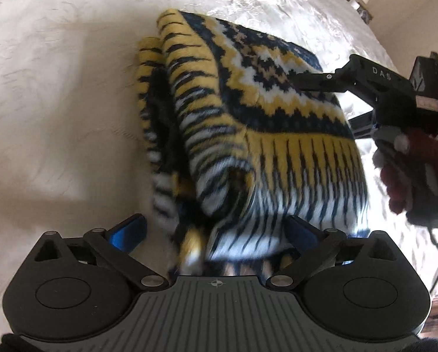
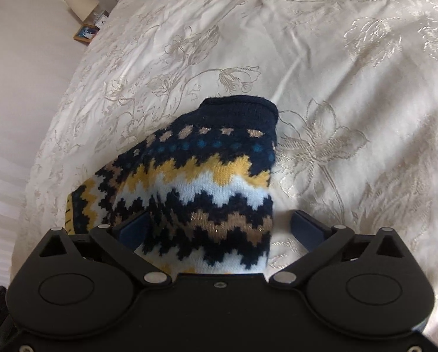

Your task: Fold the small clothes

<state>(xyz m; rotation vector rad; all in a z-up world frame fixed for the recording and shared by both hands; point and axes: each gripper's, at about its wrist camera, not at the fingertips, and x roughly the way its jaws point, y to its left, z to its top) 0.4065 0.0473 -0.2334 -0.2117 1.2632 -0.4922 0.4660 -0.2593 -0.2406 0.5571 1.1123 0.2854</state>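
A small knitted sweater (image 1: pixel 248 123) with navy, yellow, white and tan zigzag bands lies folded over on a cream bedspread (image 1: pixel 57 102). My left gripper (image 1: pixel 216 234) is open, its blue-padded fingers (image 1: pixel 131 231) spread on either side of the sweater's near striped edge. My right gripper (image 1: pixel 330 108) shows in the left wrist view at the sweater's far right side, its upper finger over the knit. In the right wrist view the right gripper (image 2: pixel 219 228) is open, with the sweater (image 2: pixel 207 182) lying between its fingers, navy cuff pointing away.
The embroidered cream bedspread (image 2: pixel 336 73) spreads all around. A lamp (image 2: pixel 84 6) and a framed picture (image 2: pixel 85 33) stand past the bed's far left edge. The person's dark red gloved hand (image 1: pixel 418 176) holds the right gripper, with a cable hanging below.
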